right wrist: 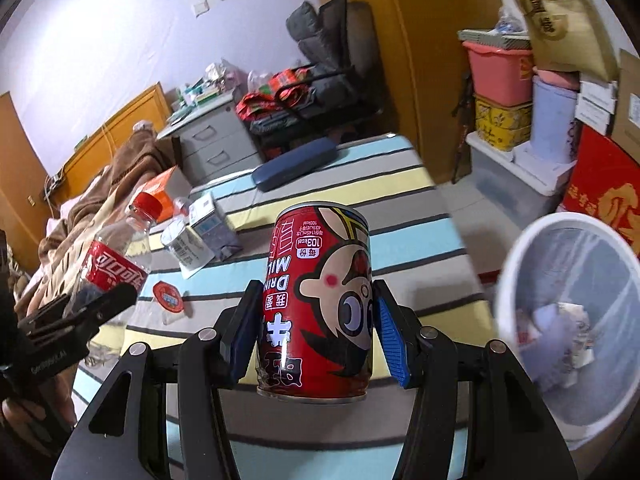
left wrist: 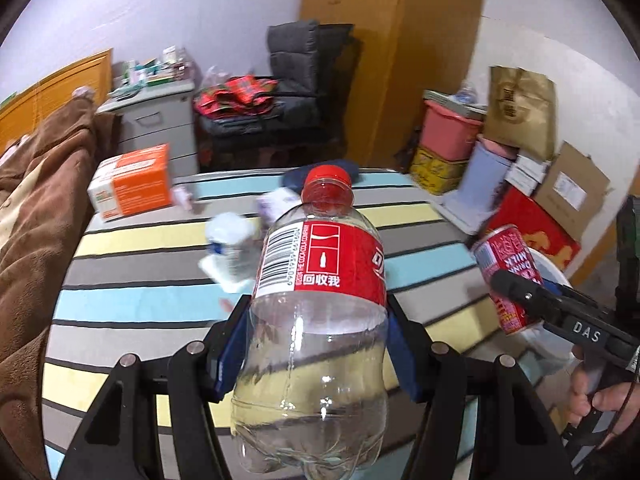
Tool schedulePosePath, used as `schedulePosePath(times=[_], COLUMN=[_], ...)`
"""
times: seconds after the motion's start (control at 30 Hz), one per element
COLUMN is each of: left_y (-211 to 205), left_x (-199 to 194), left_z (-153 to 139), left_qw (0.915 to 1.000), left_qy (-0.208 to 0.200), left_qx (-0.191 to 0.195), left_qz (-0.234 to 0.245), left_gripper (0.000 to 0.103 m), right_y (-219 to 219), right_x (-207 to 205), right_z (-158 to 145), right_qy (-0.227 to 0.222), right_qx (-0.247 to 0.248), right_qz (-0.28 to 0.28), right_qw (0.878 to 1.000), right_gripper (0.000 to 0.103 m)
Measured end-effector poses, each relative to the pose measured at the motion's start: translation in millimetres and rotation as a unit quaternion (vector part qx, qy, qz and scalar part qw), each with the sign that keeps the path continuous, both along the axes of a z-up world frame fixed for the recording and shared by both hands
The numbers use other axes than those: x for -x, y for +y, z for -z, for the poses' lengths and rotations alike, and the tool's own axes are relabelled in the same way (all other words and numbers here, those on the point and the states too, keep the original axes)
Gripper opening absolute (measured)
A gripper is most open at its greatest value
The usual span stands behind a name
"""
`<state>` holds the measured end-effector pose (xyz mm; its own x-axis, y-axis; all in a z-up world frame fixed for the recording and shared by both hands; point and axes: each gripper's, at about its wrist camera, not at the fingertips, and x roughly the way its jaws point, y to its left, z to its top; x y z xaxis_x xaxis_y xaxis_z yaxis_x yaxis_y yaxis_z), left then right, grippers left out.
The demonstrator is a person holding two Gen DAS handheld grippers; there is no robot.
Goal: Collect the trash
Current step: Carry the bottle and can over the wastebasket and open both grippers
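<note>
We note the bottle (left wrist: 316,320): clear glossy plastic, shiny red label, ribbed red cap. The can (right wrist: 320,300) is smooth printed metal, with bright glints. We see ridged blue pads (right wrist: 390,334) on matt black fingers. The striped sheet (left wrist: 140,304) is matt cloth; the bin (right wrist: 516,264) has a smooth white plastic rim.

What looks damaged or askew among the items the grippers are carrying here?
The red milk drink can in the right gripper looks dented near its bottom rim. The clear cola bottle in the left gripper is empty, capped and leans slightly; its lower body looks a little squeezed. Nothing is spilled.
</note>
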<state>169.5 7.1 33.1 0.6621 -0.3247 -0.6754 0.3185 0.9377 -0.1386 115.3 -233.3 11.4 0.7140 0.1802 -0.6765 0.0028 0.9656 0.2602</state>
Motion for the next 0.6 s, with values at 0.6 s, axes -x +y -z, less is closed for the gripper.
schedulePosePath(times=[0.6], left_y=[-145.6], left_x=[44.1], left_z=[-15.8], left_qw=[0.9910], left_qy=[-0.028], left_qx=[0.001], left_qz=[0.131], left_gripper=[0.065], right_y=[-100.9], right_x=[53.5], right_z=[-10.1], right_qy=[-0.027], right_qx=[0.007], right_qz=[0.107], right_qw=[0.994], right_gripper=[0.055])
